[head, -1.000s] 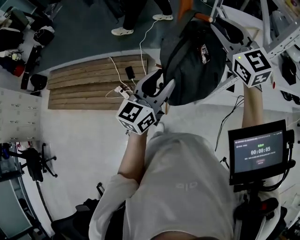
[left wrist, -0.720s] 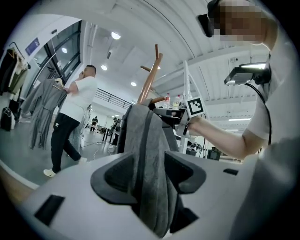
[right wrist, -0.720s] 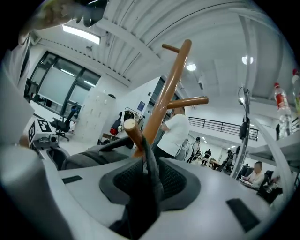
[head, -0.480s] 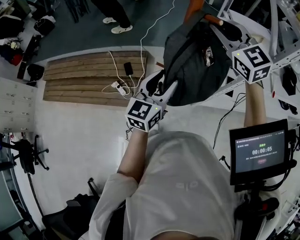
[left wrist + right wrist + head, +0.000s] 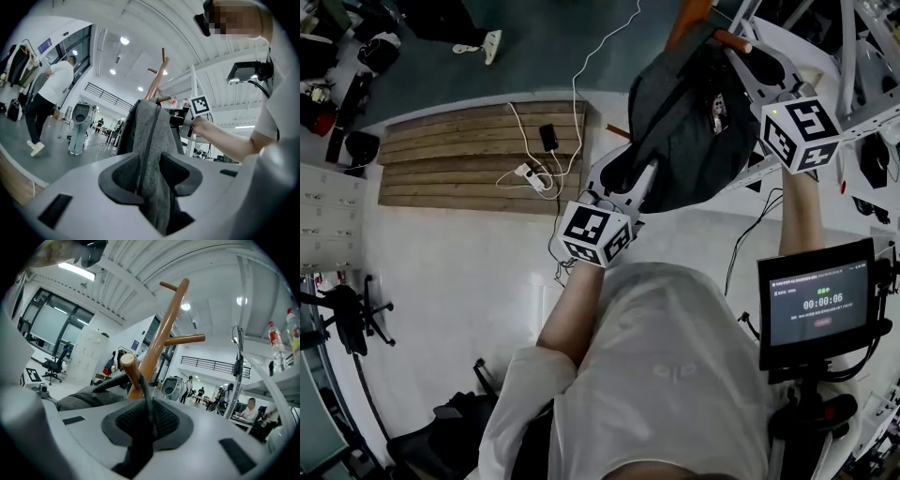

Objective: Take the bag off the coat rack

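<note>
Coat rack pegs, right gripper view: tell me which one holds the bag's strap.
The lowest peg, nearest the camera: the black strap loops over it, while both upper pegs are bare.

Bag [image 5: 689, 141] on coat rack [image 5: 163, 329]; planks [image 5: 441, 159] to its L (pwr strip [image 5: 530, 173] on them).

Bright, even lt; fisheye-warped edges

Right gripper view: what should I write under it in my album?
Right gripper pinching the black strap of the grey bag, looped over a peg of the wooden coat rack.
</note>
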Motion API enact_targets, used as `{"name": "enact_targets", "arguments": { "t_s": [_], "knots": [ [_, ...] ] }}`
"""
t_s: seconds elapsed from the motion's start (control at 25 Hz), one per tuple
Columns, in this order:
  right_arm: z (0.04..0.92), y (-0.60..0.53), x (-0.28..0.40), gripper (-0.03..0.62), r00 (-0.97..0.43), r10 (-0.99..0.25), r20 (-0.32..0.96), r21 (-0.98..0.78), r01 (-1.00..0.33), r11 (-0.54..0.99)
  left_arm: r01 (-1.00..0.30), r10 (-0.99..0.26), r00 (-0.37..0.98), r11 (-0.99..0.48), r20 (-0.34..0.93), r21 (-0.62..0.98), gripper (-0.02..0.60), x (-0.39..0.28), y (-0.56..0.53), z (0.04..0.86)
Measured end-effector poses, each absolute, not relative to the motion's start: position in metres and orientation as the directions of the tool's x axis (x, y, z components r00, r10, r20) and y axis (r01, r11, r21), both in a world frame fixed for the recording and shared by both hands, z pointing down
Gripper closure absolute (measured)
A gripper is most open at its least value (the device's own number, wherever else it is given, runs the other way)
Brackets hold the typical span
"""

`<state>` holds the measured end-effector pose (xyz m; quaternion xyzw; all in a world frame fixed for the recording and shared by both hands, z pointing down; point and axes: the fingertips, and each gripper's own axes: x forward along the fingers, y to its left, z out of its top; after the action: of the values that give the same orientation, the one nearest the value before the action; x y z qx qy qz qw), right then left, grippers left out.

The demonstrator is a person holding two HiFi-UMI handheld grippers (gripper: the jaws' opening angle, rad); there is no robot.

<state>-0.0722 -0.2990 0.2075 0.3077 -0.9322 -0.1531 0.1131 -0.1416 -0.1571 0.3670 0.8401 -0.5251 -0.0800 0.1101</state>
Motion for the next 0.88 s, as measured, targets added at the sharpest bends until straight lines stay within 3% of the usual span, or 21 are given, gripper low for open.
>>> {"name": "enact_targets", "arguments": {
  "t_s": [0.36, 0.88],
  "knots": [
    [0.2, -0.307, -0.068, 0.546, -0.717, -0.692, 0.082, 0.349, -0.63, 0.694, -0.854, -0.891, 0.453, -0.439, -0.017, 0.279, 0.488, -0.141, -0.165, 0.361],
    [0.18, -0.308, -0.037, 0.548, -0.703, -0.711, 0.031, 0.207, -0.691, 0.693, -0.814, -0.857, 0.514, -0.496, -0.022, 0.302, 0.497, -0.128, -0.172, 0.349]
  ]
}}
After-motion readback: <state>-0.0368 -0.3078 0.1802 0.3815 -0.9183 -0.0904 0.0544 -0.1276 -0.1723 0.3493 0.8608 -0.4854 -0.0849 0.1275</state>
